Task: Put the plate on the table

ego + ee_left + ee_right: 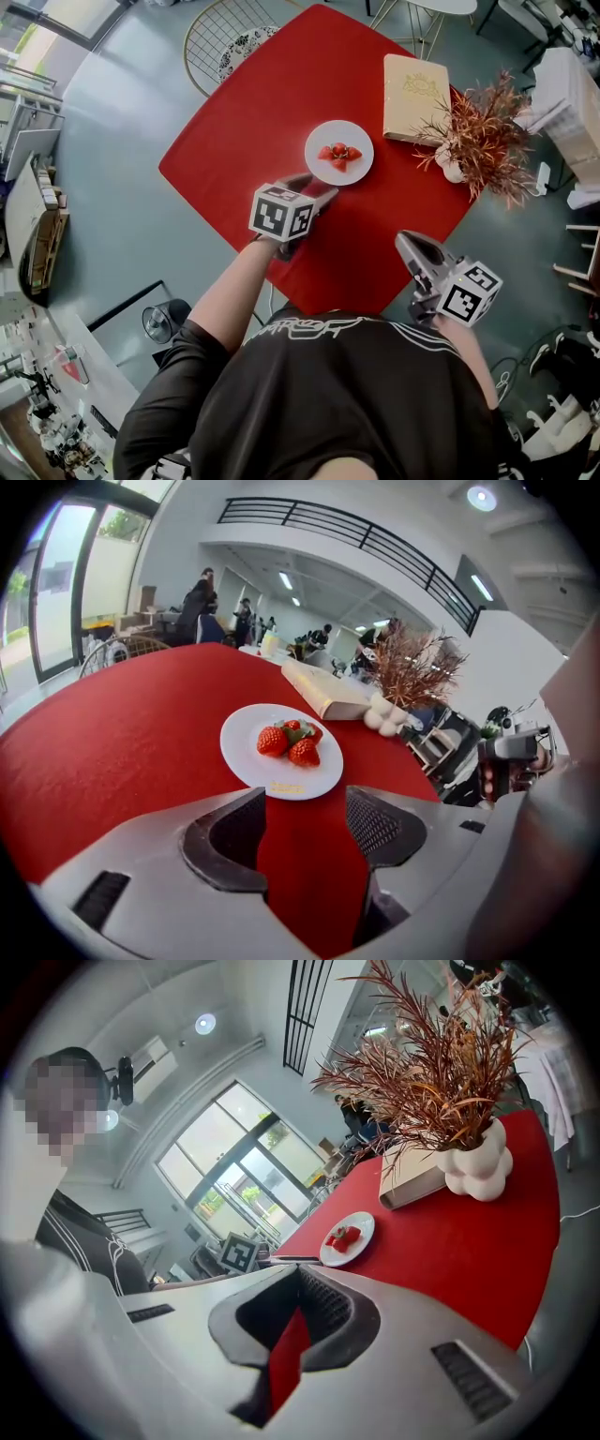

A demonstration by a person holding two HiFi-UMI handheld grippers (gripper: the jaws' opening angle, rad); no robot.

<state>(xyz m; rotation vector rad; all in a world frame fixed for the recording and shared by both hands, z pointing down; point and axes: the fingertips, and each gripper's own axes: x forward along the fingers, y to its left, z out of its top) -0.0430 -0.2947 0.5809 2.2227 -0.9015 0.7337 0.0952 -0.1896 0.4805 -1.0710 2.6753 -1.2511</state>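
Note:
A small white plate [338, 152] with strawberries [337, 155] rests flat on the red table [234, 141], near its middle. My left gripper [315, 193] is just short of the plate's near rim, tilted down, jaws open and nothing between them. In the left gripper view the plate [281, 750] lies just beyond the open left gripper [305, 810], apart from both pads. My right gripper [412, 246] hangs by the table's near right edge, away from the plate, jaws shut and empty. The right gripper view shows the plate [347, 1238] far ahead past the right gripper [300, 1274].
A tan book [415, 98] lies at the table's far right. Beside it a white vase with dry reddish branches [478, 131] stands near the right edge. A wire chair [225, 37] is behind the table's far left. Grey floor surrounds the table.

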